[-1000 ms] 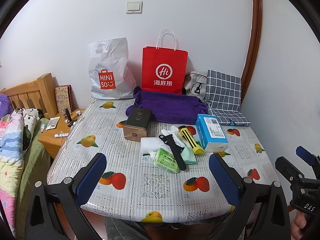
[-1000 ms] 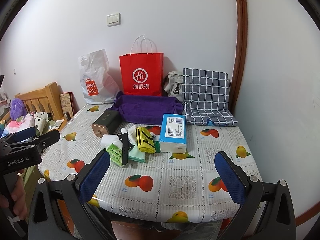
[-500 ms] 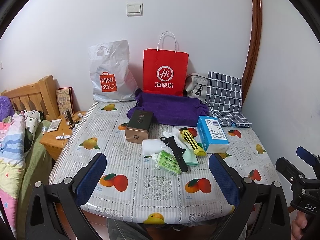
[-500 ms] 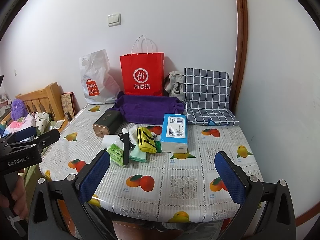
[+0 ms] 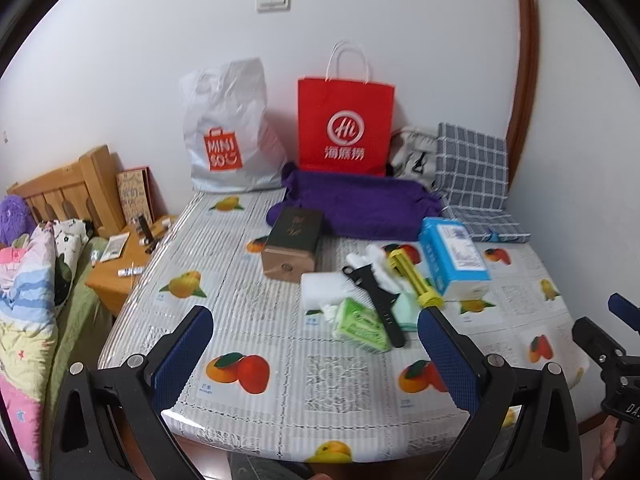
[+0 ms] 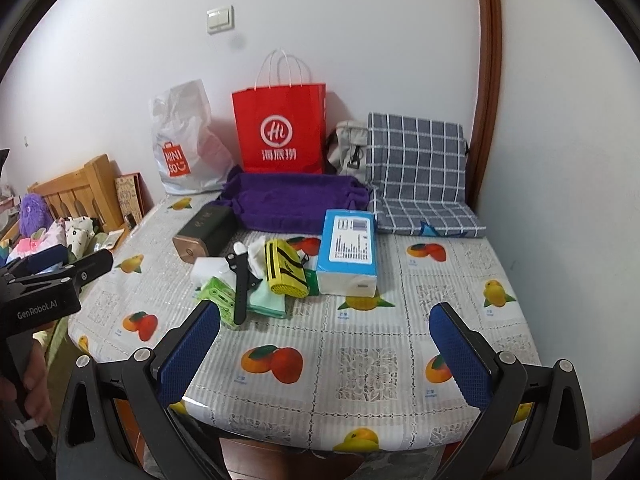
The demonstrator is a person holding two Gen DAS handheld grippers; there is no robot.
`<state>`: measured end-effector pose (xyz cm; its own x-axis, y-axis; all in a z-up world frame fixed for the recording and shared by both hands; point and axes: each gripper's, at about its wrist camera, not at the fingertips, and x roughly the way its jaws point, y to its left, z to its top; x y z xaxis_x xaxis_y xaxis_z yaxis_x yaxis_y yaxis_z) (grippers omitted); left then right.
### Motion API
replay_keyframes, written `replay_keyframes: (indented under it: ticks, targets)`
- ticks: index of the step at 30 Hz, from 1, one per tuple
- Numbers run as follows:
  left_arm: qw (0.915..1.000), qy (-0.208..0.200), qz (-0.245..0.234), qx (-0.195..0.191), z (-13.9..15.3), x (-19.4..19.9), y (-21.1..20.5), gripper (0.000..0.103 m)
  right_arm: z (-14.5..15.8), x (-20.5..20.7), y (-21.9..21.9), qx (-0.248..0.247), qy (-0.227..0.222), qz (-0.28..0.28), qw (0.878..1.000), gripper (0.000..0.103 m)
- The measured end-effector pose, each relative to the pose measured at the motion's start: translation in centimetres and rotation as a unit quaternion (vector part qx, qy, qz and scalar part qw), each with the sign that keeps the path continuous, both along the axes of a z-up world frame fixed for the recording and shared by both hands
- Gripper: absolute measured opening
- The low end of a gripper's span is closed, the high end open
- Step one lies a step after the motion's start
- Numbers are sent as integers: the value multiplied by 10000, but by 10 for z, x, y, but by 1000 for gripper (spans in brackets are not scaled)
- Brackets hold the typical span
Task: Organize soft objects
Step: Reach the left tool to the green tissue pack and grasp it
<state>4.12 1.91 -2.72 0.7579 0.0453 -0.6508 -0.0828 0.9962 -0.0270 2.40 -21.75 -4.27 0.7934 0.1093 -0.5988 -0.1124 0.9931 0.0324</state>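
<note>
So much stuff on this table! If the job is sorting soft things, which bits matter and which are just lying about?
Likely part of the job:
blue tissue pack
green tissue packet
mint cloth
white wad
purple fabric tray
left gripper and right gripper, both open

Probably just lying about:
dark tin
black watch strap
red paper bag
white plastic bag

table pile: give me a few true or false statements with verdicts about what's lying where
1. The black strap lies across the green packet. True.
2. The tissue pack stands inside the purple tray. False: it lies on the table in front of the tray.
3. Both hand-held grippers, left and right, are open and empty. True.
4. The red bag lies flat. False: it stands upright against the wall.
5. The yellow pouch is beside the tissue pack. True.
</note>
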Motion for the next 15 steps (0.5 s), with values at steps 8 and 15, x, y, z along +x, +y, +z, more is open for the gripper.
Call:
replay_keyframes:
  ticks: [8,15]
  targets:
    - [9987,479,-126,-130,-45,30,6,96,-38,31,12,-90,384,215,9990,103]
    - [9948,882,-503,124,-88,54,-12,96,-71,56,12,-212,614,220,9976,103]
